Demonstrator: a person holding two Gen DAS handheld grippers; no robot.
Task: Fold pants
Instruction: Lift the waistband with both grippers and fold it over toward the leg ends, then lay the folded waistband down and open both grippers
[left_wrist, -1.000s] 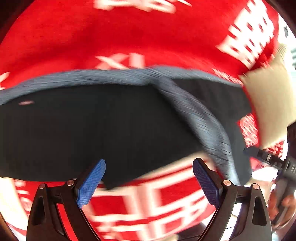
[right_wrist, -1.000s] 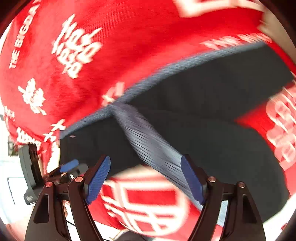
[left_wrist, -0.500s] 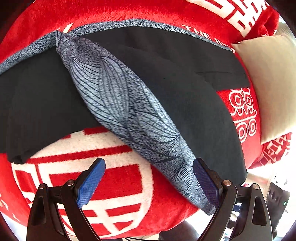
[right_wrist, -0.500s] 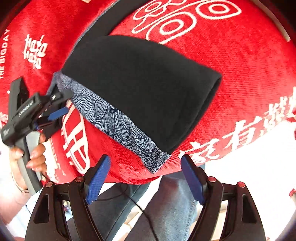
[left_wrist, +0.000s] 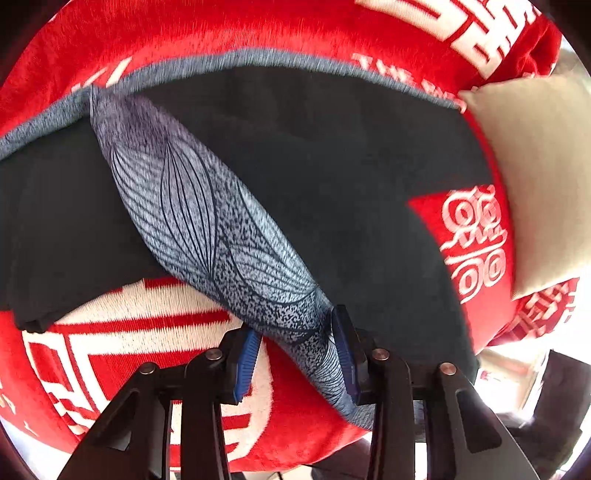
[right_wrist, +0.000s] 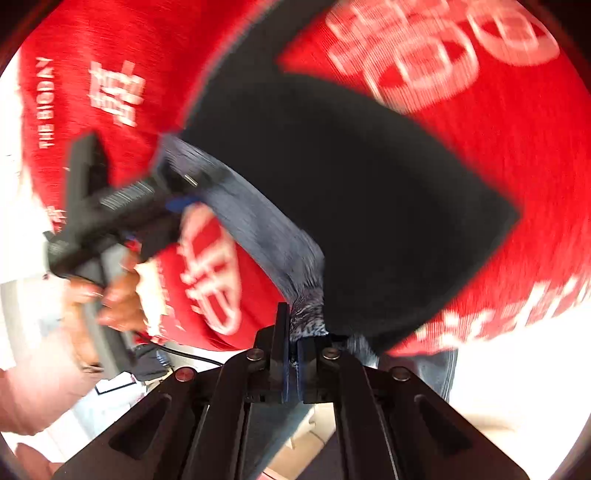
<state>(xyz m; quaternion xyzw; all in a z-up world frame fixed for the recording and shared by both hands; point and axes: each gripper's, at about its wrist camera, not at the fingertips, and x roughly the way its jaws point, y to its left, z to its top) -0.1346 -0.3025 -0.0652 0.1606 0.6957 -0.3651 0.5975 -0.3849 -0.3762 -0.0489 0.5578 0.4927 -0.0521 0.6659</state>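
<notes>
Black pants (left_wrist: 332, 177) with a grey leaf-patterned waistband (left_wrist: 207, 225) lie spread on a red blanket (left_wrist: 184, 37). My left gripper (left_wrist: 295, 354) has its blue pads closed around the near end of the waistband, pinching it. In the right wrist view the pants (right_wrist: 351, 192) show as a black folded shape, and my right gripper (right_wrist: 291, 343) is shut on the other end of the waistband (right_wrist: 258, 229). The left gripper (right_wrist: 122, 206), held by a hand, shows at the left there, at the far end of the band.
The red blanket (right_wrist: 498, 147) with white characters covers the surface under the pants. A beige cushion (left_wrist: 535, 177) lies at the right edge. The blanket's near edge drops off just in front of both grippers. The person's jeans (right_wrist: 439, 369) show below.
Both grippers have gone from wide open to closed on the waistband. Each has moved in to one end of the patterned band.
</notes>
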